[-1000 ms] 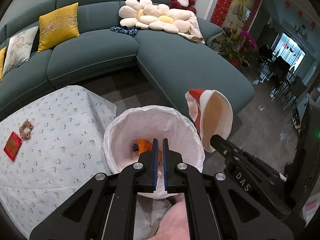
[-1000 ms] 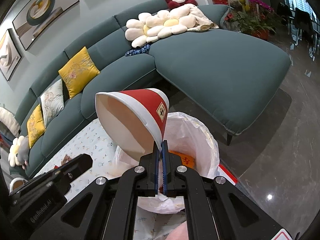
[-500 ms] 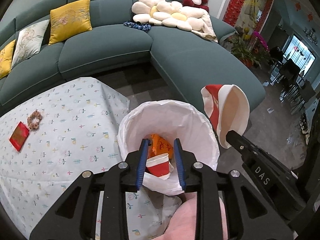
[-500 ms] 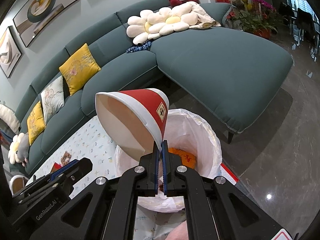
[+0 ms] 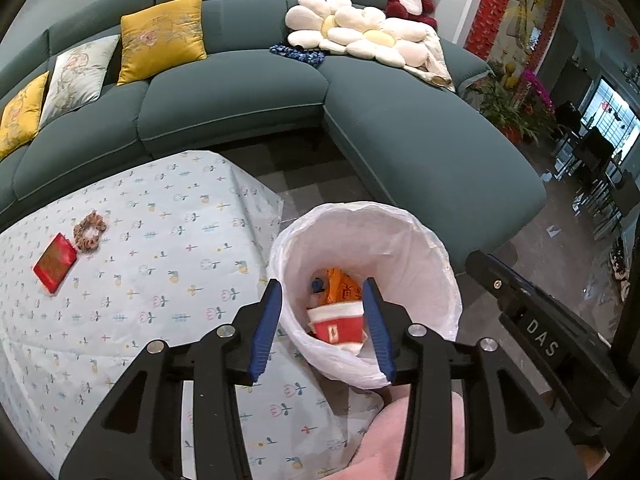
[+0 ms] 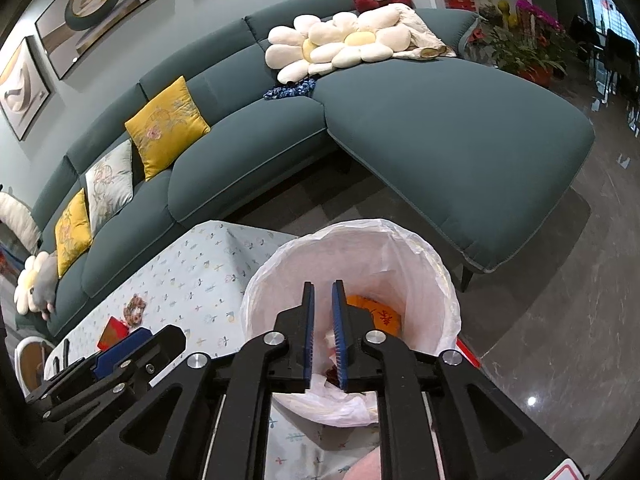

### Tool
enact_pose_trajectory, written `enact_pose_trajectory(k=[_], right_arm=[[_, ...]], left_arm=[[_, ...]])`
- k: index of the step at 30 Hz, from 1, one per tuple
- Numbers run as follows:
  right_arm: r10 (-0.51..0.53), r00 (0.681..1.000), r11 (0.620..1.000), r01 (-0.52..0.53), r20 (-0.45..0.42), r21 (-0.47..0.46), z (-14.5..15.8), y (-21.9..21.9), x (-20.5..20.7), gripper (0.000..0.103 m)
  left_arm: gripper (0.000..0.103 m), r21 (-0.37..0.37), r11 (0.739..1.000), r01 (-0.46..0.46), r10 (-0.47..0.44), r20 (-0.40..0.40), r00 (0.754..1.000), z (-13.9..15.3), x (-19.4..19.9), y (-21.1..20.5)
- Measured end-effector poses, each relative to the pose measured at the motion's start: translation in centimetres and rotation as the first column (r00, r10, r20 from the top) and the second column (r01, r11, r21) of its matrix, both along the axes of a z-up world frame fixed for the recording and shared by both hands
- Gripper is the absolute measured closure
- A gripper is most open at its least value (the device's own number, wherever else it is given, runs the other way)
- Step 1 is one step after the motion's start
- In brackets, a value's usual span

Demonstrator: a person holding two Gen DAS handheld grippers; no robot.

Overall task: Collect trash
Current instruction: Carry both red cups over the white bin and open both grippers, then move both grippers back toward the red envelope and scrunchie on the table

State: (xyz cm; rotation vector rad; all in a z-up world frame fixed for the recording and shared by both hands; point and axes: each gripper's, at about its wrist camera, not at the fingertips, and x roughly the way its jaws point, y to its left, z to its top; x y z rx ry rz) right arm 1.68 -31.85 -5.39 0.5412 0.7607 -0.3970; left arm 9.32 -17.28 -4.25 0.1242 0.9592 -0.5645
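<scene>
A low table draped in a pale blue flower-printed cloth (image 5: 168, 264) is sitting before the sofa. A flat red packet (image 5: 55, 263) is lying on it, touching a beige fabric scrunchie (image 5: 89, 235).

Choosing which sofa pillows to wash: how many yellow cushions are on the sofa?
2. One yellow cushion leans near the sofa's middle; another sits further left, past a pale floral cushion. More may lie beyond the frame.

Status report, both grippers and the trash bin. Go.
Left gripper opening, nothing gripped. Right gripper opening, empty. Red paper cup lies in the lined trash bin. Nothing in the way.
</scene>
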Motion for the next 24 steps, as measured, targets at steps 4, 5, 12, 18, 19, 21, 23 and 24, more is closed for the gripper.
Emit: enact_pose_trajectory(k=[4,5,12,18,19,21,23,24], right_arm=[[0.011,1.0,1.0,-0.011,0.004,-0.004,0.2,0.7,0.1,0.079],[0.017,1.0,1.0,-0.017,0.003,-0.005,0.2,0.9,0.2,0.078],[0.05,0.999,0.998,-0.05,0.002,-0.029,0.8,2.9,0.7,0.067],[0.087,0.996,0.995,-0.087,-0.009,-0.047,1.0,5.0,1.6,0.059],[0.091,0.996,0.995,-0.091,-0.01,-0.048,1.0,5.2,1.6,0.058],[0.103,0.995,0.993,-0.104,-0.016,-0.052,1.0,6.0,1.9,0.057],[0.119,0.993,0.991,-0.12,-0.023,-0.057,1.0,6.9,2.3,0.056],[0.126,0.992,0.99,-0.128,-0.026,-0.059,0.9,7.3,2.4,0.056]], left_arm=[[0.063,0.005,1.0,-0.019,0.019,-0.001,1.0,-0.1,0.3,1.0],[0.063,0.005,1.0,-0.024,0.024,-0.002,1.0,-0.1,0.4,1.2],[0.054,0.007,0.998,-0.07,0.07,0.005,0.998,-0.1,0.9,3.5],[0.049,0.005,0.993,-0.121,0.121,-0.001,0.993,-0.5,1.7,6.1],[0.046,0.006,0.991,-0.133,0.133,-0.002,0.991,-0.6,1.9,6.6],[0.043,0.007,0.988,-0.156,0.156,-0.004,0.988,-0.7,2.2,7.6],[0.043,0.007,0.984,-0.179,0.179,-0.01,0.984,-0.9,2.5,8.7],[0.043,0.005,0.981,-0.192,0.192,-0.015,0.981,-1.0,2.8,9.4]])
